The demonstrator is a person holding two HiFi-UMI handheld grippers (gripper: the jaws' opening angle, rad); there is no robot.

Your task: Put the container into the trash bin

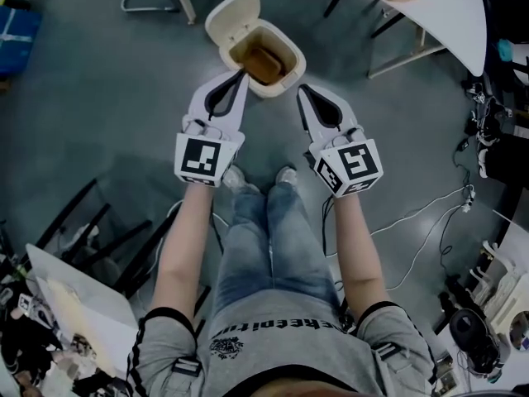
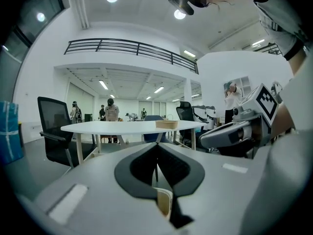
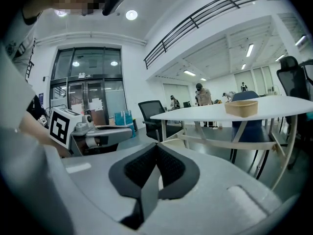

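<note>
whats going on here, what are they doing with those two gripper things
A person stands over a cream trash bin on the floor, its lid flipped open, with a gripper in each hand. A brown container lies inside the bin. The left gripper and right gripper hover at the near side of the bin, both with jaws together and nothing between them. So the container looks to be already in the bin.

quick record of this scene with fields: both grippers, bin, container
left gripper: jaws together, empty, tips at the bin's rim
right gripper: jaws together, empty, just beside the bin
trash bin: on the floor, lid open
container: brown, inside the bin
task state: container appears to be in the bin
</note>
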